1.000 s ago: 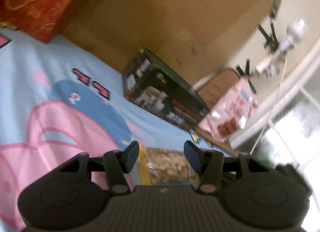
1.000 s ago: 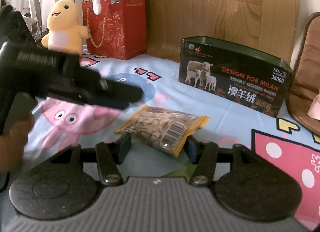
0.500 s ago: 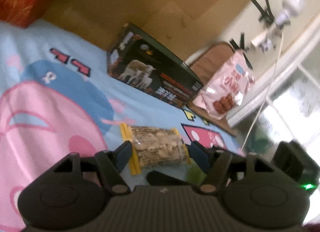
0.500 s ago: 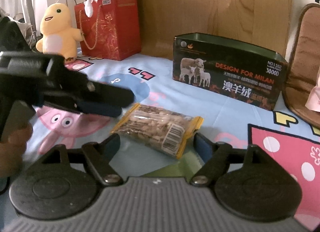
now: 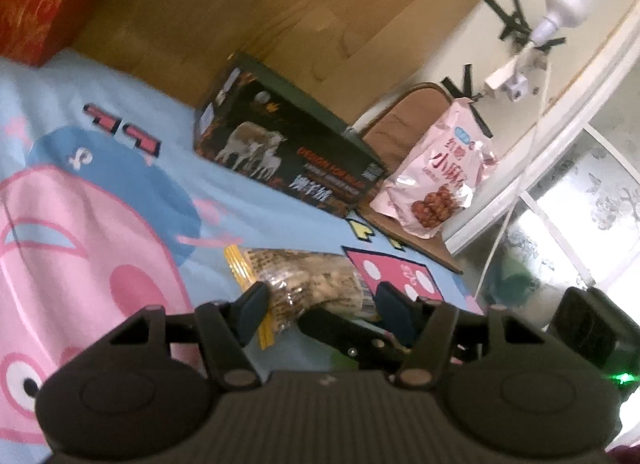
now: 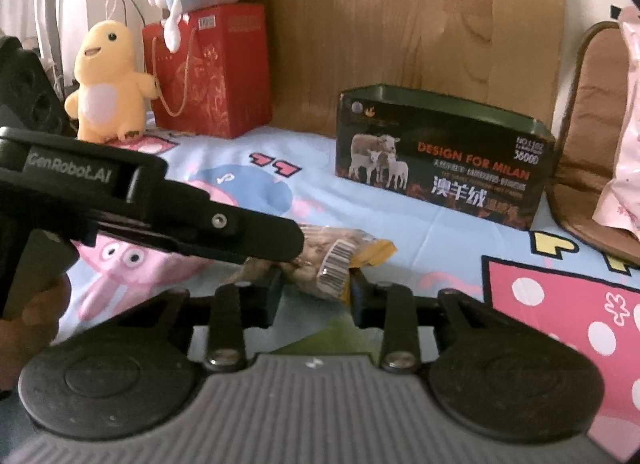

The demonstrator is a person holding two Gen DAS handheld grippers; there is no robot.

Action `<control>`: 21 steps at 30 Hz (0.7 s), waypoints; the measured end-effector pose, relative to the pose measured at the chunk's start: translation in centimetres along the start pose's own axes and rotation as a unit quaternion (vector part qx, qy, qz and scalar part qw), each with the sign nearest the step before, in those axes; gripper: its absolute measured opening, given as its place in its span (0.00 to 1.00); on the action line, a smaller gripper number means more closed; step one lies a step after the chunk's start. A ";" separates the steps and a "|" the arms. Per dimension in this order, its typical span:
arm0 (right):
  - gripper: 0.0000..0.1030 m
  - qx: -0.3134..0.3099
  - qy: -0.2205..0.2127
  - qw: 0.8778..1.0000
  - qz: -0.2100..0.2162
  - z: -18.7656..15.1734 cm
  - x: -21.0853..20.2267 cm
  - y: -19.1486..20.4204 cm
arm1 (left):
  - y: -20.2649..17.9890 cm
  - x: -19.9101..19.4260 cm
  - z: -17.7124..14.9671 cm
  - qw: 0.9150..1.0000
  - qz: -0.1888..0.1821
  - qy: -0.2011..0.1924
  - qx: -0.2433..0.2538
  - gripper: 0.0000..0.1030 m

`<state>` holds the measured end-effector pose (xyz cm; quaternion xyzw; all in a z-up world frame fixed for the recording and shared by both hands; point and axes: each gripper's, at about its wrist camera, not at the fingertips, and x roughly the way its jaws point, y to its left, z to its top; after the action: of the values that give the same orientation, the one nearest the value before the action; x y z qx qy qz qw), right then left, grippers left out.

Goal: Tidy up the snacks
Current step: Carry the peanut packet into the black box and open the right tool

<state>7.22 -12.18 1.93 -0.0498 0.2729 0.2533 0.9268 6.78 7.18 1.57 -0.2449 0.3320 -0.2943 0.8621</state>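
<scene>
Snack packet pinched, both grippers closing

Glossy plastic snack packet; wood-grain headboard.

My left wrist camera sits low over the cartoon bedsheet, rolled sideways, facing the dark sheep-printed box and the pink snack bag. My right one looks level and close at the same box. Both share the nut packet, very near.
</scene>
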 end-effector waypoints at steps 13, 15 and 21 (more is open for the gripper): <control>0.35 0.009 -0.053 0.998 -0.015 1.5 -3.3 -0.6 | -4.2 -0.1 1.6 0.999 -0.006 -0.016 0.039 0.58; 0.35 0.008 -0.059 0.998 -0.019 2.0 -3.2 -1.0 | -4.7 0.6 2.9 0.999 -0.007 -0.014 0.046 0.58; 0.35 0.013 -0.092 0.995 -0.034 5.6 -2.2 -4.1 | -6.5 3.8 8.3 0.996 -0.001 -0.028 0.084 0.58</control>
<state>10.30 -15.44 7.63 -0.0235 0.1884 0.2218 0.9564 12.76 1.97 9.42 -0.1802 0.2817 -0.3148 0.8883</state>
